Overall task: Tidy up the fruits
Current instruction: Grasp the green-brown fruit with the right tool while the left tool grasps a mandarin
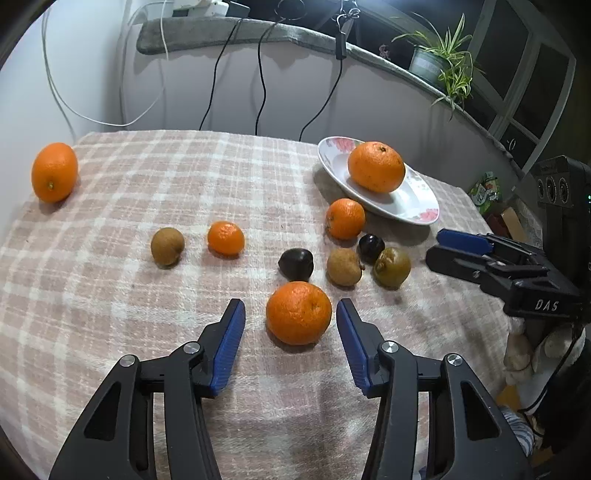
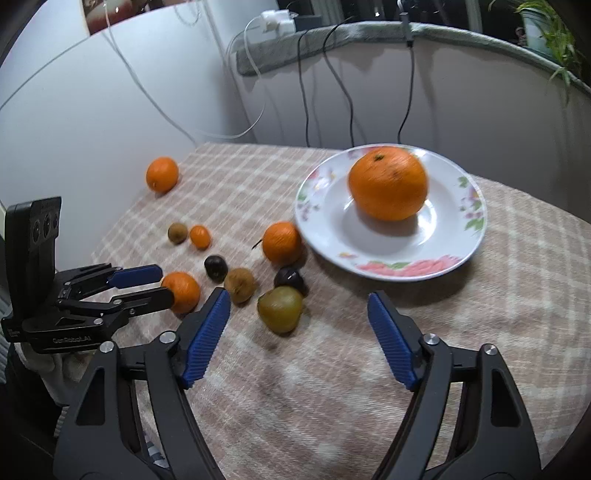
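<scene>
My left gripper is open with a near orange between its fingers, not clamped; the same gripper and orange show in the right wrist view. A large orange sits on the white floral plate. My right gripper is open and empty, low over the cloth before the plate; it also shows in the left wrist view. Loose fruit lies on the checked cloth: oranges, brown kiwis, a green-brown fruit, dark plums.
The table stands against a white wall with hanging cables. A grey-topped ledge runs behind, with a potted plant on it. The table's right edge drops off near clutter on the floor.
</scene>
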Demonstrator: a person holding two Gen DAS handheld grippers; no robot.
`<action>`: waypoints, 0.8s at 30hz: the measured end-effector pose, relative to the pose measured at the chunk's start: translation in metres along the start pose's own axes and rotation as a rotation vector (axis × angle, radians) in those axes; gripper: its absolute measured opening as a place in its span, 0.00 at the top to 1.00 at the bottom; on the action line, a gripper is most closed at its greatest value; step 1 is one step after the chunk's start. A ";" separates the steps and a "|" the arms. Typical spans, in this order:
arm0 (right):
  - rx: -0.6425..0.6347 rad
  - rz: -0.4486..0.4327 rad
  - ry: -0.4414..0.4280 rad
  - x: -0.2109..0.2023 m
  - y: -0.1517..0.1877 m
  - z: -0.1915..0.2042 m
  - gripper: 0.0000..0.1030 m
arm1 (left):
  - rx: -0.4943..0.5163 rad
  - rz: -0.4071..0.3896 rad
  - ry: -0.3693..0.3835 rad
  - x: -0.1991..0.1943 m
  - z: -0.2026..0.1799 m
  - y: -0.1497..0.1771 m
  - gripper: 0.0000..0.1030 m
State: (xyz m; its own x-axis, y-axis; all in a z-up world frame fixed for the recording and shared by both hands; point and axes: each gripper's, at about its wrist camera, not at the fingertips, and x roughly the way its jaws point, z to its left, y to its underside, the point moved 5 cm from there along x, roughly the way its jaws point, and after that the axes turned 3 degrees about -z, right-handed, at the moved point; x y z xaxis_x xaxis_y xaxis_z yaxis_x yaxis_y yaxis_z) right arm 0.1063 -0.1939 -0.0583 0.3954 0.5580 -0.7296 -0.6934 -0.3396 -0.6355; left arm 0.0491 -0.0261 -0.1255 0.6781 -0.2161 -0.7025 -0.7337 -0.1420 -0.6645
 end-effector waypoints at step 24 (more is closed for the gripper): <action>-0.031 0.101 -0.010 0.039 0.013 0.010 0.63 | 0.021 0.009 0.031 0.013 -0.009 0.004 0.64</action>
State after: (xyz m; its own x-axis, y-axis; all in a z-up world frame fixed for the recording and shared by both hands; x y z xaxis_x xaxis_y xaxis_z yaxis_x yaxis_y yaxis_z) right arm 0.1067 -0.1693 -0.0929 0.3184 0.5268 -0.7881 -0.7105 -0.4177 -0.5663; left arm 0.0544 -0.0383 -0.1356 0.6696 -0.2472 -0.7003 -0.7383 -0.1196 -0.6637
